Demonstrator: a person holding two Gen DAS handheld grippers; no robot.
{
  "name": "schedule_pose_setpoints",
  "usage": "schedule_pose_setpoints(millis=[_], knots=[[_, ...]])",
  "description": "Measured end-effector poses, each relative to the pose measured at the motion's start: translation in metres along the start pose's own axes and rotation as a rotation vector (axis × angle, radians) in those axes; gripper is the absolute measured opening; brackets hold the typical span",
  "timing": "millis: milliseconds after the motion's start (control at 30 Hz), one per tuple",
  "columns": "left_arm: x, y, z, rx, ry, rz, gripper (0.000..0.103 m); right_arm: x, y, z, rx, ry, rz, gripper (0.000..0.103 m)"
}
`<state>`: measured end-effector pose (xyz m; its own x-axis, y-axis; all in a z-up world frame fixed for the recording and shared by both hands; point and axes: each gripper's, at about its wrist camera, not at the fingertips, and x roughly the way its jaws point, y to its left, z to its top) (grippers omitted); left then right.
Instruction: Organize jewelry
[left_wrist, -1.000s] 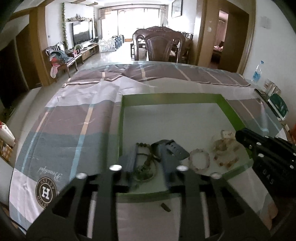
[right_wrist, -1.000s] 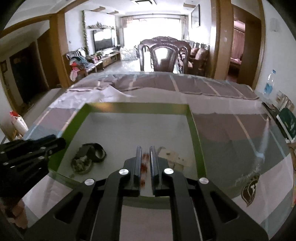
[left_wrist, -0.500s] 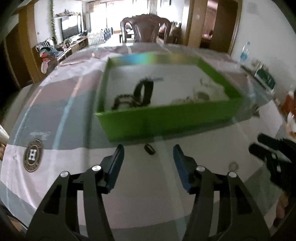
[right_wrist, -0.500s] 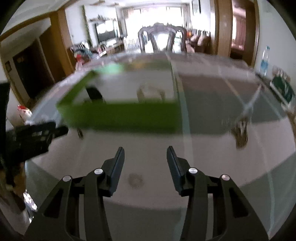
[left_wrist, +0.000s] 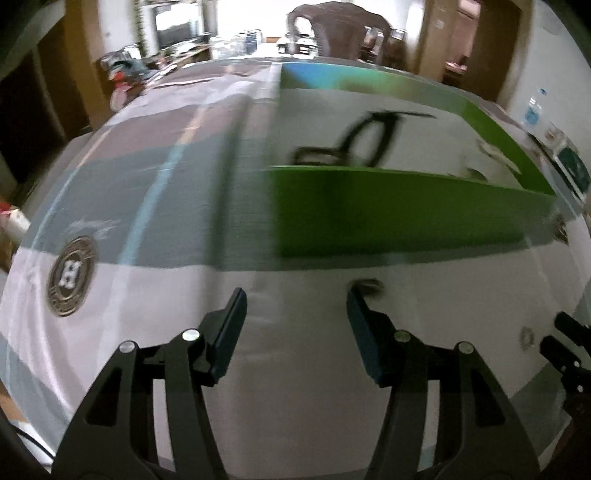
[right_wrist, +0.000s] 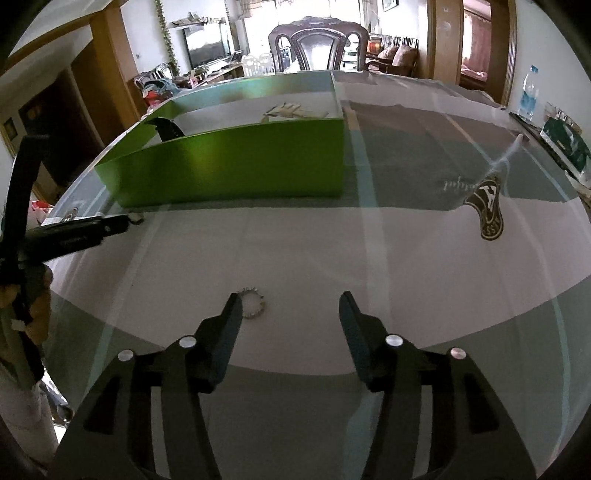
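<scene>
1. While the room behind shows wood door frames, a television and a carved dark chair (right_wrist: 317, 44) at the far end, the table takes up most of both views, under a cloth (right_wrist: 406, 258) banded in grey, brown and white with round crests.
2. Next in size is the green box (right_wrist: 236, 162), standing on the cloth ahead of both claws; a dark strap and pale jewelry lie inside, blurred in the left view.
3. Both claws are spread apart and hold nothing: the left gripper (left_wrist: 295, 306) hangs over white cloth, the right gripper (right_wrist: 290, 306) likewise.
4. A small silver ring (right_wrist: 253, 304) lies on the cloth just beside the right gripper's left finger, outside the box.
5. A small dark piece (left_wrist: 365, 285) lies near the left gripper's right fingertip, too blurred to name.
</scene>
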<state>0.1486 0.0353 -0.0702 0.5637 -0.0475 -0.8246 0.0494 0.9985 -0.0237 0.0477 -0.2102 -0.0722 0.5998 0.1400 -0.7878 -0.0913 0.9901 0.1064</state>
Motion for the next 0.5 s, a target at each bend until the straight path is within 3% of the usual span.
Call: schedule_pose_setpoints(millis=[300,500], knots=[[-0.012,0.019,-0.001,-0.071,-0.034,0.010,0.061,0.004,0.001,-0.001,-0.001,0.007,-0.005,0.059],[-0.012,-0.018,-0.001,0.045,-0.057,-0.050,0.070,0.008,0.004,-0.006,-0.004,0.013,0.003,0.062]])
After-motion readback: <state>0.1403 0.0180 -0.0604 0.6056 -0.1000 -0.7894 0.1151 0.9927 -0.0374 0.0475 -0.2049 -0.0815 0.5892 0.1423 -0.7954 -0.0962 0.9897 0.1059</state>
